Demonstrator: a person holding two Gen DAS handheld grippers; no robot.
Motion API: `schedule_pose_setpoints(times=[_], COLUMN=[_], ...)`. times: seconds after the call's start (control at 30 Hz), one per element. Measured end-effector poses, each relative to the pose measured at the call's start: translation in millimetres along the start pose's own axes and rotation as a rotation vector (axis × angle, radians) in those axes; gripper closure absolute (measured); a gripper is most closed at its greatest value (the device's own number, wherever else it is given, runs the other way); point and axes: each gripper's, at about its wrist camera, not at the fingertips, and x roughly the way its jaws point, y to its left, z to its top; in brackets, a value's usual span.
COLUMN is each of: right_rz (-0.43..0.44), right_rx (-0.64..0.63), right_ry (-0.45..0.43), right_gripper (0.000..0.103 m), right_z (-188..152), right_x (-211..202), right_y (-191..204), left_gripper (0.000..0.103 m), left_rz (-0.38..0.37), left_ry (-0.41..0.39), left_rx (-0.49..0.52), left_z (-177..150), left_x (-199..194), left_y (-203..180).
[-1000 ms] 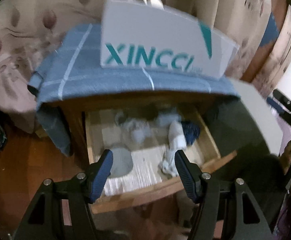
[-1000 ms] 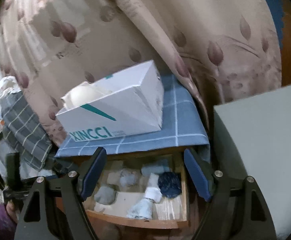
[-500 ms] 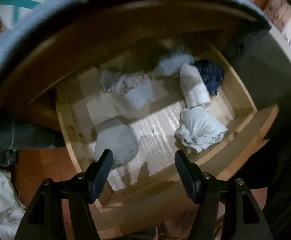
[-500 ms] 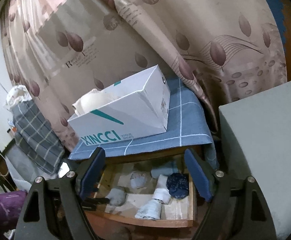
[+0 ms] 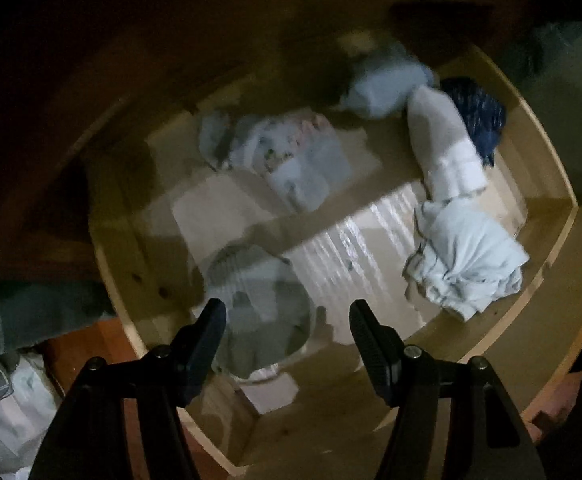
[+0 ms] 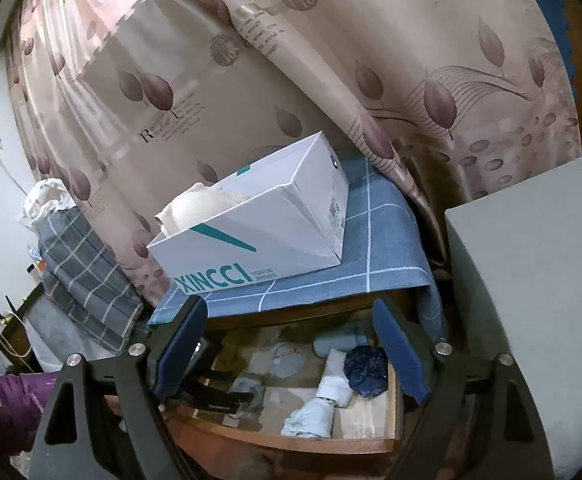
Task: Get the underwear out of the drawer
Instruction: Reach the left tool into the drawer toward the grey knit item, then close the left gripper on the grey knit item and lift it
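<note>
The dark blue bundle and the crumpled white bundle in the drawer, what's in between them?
A rolled cream-white piece lies between the dark blue bundle and the crumpled white bundle, clearest in the left wrist view.

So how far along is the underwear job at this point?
Done: the wooden drawer stands open. In hand: the left gripper points down into it, open, over a rolled grey garment, nothing gripped. The right gripper is outside, jaws opening, empty. Left: grasping and lifting; every bundle lies inside.

drawer (image 5: 547,256) open-topped | bare floor mid-drawer | grey bundle (image 5: 263,300) under left tool (image 5: 287,320) | cabinet top overhangs rear
</note>
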Motion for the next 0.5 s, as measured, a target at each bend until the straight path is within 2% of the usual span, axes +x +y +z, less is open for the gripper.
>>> schedule_pose_setpoints(times=[0.1,0.33,0.5], right_rz=[0.013,0.036,0.041], right_rx=[0.013,0.016,0.009], right_ry=[0.001,0.003,0.004], right_gripper=[0.02,0.02,0.02], right_z=[0.4,0.1,-0.4], right_x=[-0.3,-0.6,-0.5], right_y=[-1.9,-2.1,-0.9], left_gripper=[0.037,0.037,0.037], left_rz=[0.039,-0.08,-0.079], left_ry=[-0.001,0.13,0.207], left_rx=[0.013,-0.137,-0.119], left_z=[-0.2,5.6,9.8], left_x=[8.9,33.8,46.4], left_y=[1.0,28.2,26.2])
